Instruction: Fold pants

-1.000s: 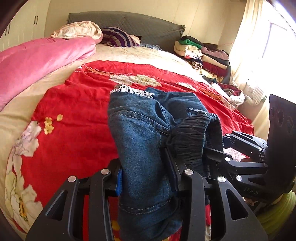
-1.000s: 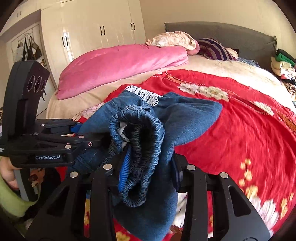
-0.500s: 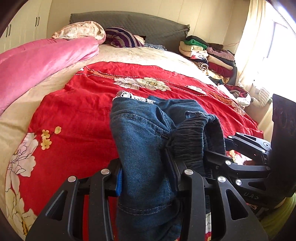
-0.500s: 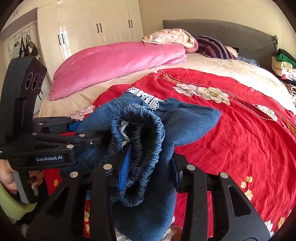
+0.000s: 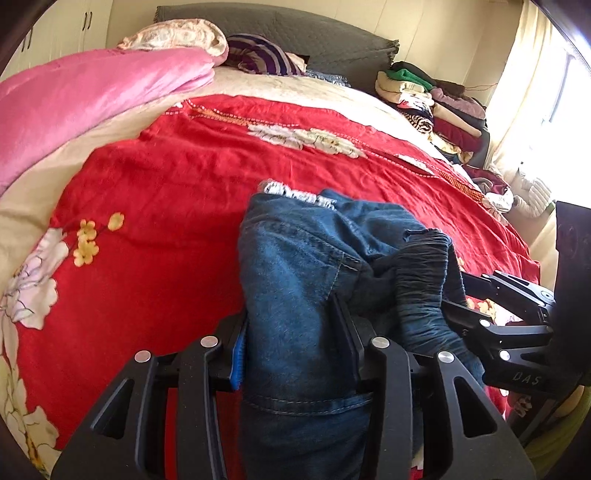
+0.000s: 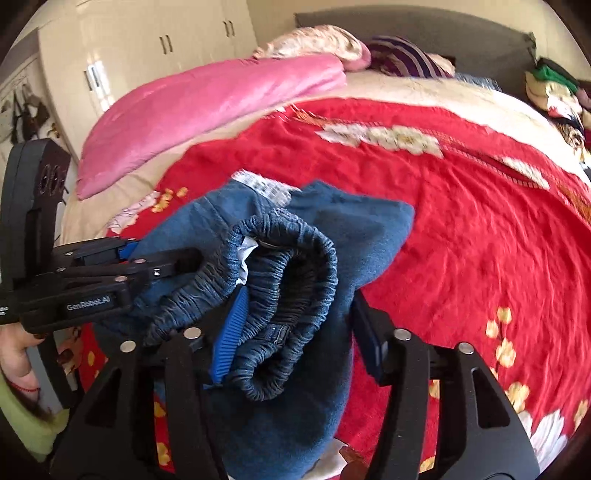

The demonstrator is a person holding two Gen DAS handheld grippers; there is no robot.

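The blue denim pants [image 5: 295, 280] are bunched and held up over the red floral bedspread [image 5: 166, 192]. My left gripper [image 5: 295, 343] is shut on the denim near a pocket seam. My right gripper [image 6: 295, 332] is shut on the elastic waistband [image 6: 295, 266] and the folded cloth beside it. A white lace trim [image 6: 266, 184] shows at the far edge of the pants. The right gripper shows in the left wrist view [image 5: 498, 314] at the right. The left gripper shows in the right wrist view [image 6: 110, 273] at the left. The two grippers are close side by side.
A pink quilt [image 5: 85, 99] lies along the left side of the bed. Pillows [image 5: 258, 55] rest against the grey headboard [image 5: 314, 33]. A stack of folded clothes [image 5: 432, 103] sits at the far right. White wardrobes [image 6: 147, 55] stand at the left.
Both grippers have moved forward and down over the bed with the pants; the bedspread looks nearer. The grips have not changed.
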